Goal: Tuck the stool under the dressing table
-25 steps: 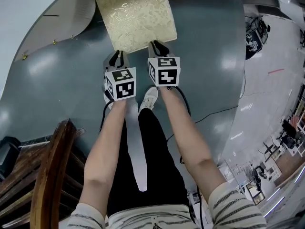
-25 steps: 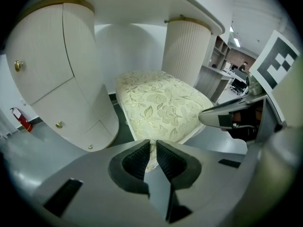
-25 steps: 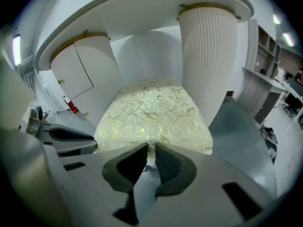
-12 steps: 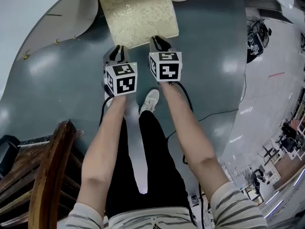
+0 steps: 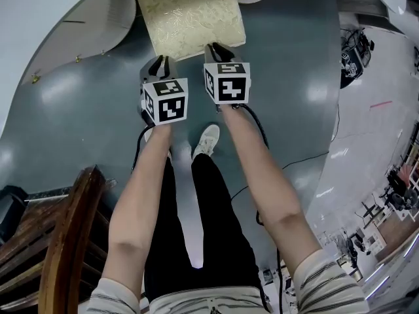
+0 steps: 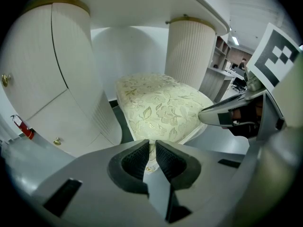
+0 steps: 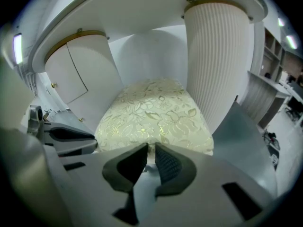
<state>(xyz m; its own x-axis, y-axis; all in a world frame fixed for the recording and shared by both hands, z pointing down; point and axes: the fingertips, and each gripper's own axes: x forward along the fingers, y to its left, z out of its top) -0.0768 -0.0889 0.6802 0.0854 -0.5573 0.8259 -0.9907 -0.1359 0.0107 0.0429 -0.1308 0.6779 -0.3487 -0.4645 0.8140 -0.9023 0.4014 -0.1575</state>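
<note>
- The stool [image 5: 188, 8], with a cream seat in a gold leaf pattern, stands in the opening of the dressing table [image 6: 189, 56], between its two white fluted pedestals.
- The gripper views show the table's white top overhanging the stool's far part. The stool's near edge faces the person.
- The left gripper [image 6: 152, 143] is at the left part of the stool's near edge. Its jaws are drawn in to a narrow slit, with a strip of the seat's cream edge pinched between the dark pads [image 6: 132, 160].
- The right gripper [image 7: 150, 148] is at the right part of that same edge, beside the left one. Its jaws are just as narrow and are closed on the seat's rim.
- In the head view both marker cubes sit side by side just short of the stool, with bare forearms reaching to them.
- A white shoe [image 5: 208, 138] rests on the grey-blue floor [image 5: 281, 77], on the person's side of the stool and below the grippers.
- A dark wooden chair [image 5: 65, 241] stands well apart from the stool, at the lower left.
- A black cable [image 5: 288, 159] trails over the floor to the right of the arms.
</note>
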